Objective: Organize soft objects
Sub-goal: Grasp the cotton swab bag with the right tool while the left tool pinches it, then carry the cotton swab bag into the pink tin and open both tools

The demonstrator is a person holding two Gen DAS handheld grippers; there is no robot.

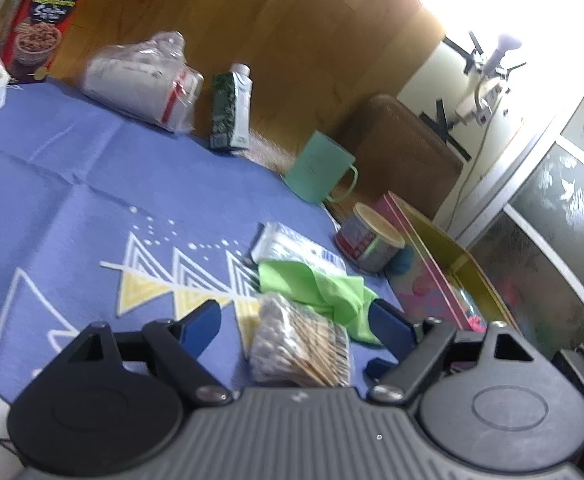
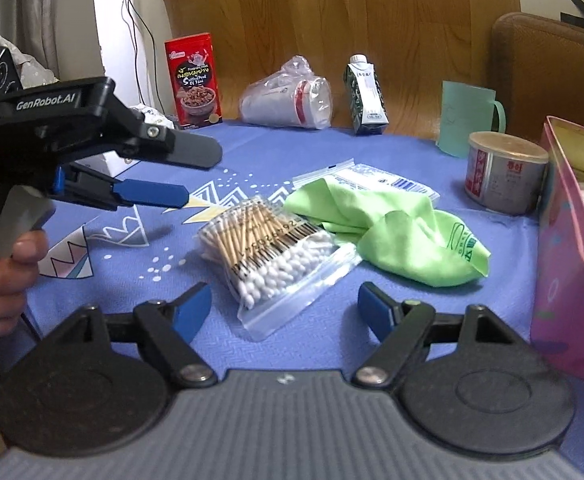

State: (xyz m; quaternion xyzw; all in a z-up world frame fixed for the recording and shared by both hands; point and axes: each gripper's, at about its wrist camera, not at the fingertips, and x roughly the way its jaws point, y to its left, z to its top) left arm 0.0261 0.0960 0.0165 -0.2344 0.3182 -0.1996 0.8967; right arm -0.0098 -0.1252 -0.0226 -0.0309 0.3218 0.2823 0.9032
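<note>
— Nearest the lens?
— Both blue-padded tongs, released: right gripper (image 2: 284,308) and left gripper (image 1: 298,322), jaws wide, gripping nothing.
— And the soft things?
— Clear zip bag of wooden cotton swabs (image 2: 270,246) lies just ahead of the right tongs; crumpled green microfibre cloth (image 2: 404,232) beyond, seemingly touching it, on the blue patterned tablecloth (image 2: 252,148).

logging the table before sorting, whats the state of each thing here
left gripper: open, empty
right gripper: open, empty
cotton swab bag: lying flat, zip closed
green cloth: crumpled, unfolded
pink tin: open
carton: upright, capped
cup stack: on its side, bagged
</note>
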